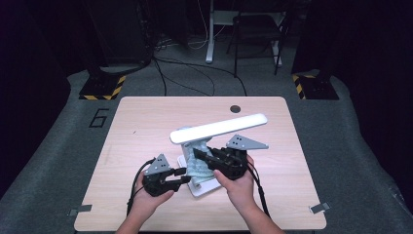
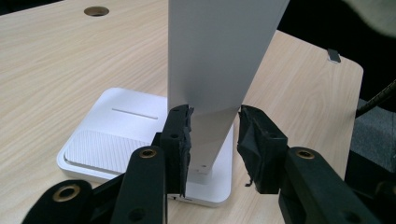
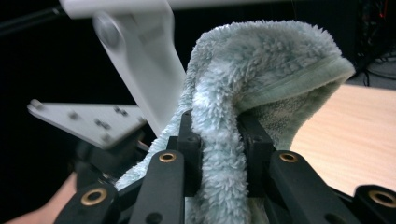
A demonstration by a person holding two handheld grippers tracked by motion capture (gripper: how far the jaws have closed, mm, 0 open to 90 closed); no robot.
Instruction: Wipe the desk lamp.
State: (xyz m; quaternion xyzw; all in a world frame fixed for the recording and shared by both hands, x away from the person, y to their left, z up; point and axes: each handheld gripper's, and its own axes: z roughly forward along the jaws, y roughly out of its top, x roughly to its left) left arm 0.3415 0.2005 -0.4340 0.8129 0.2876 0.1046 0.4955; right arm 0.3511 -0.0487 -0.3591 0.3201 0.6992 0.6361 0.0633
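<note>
A white desk lamp stands on the wooden table (image 1: 141, 126); its long head (image 1: 219, 128) slants above the square base (image 1: 207, 189). My left gripper (image 1: 187, 175) (image 2: 215, 140) is shut on the lamp's flat upright arm (image 2: 219, 56), low down just above the base (image 2: 116, 130). My right gripper (image 1: 197, 155) (image 3: 219, 140) is shut on a pale green fluffy cloth (image 1: 198, 166) (image 3: 261, 65), which is bunched between the jaws. The cloth lies right beside the lamp arm (image 3: 140, 60), under the head. A hand holds each gripper.
A round cable hole (image 1: 235, 108) (image 2: 96, 10) sits near the table's far edge. Beyond the table are a chair (image 1: 255, 29), floor cables (image 1: 195, 73) and two yellow-and-black striped stand feet (image 1: 102, 87). The left gripper's grey plate (image 3: 84, 121) is close to my right jaws.
</note>
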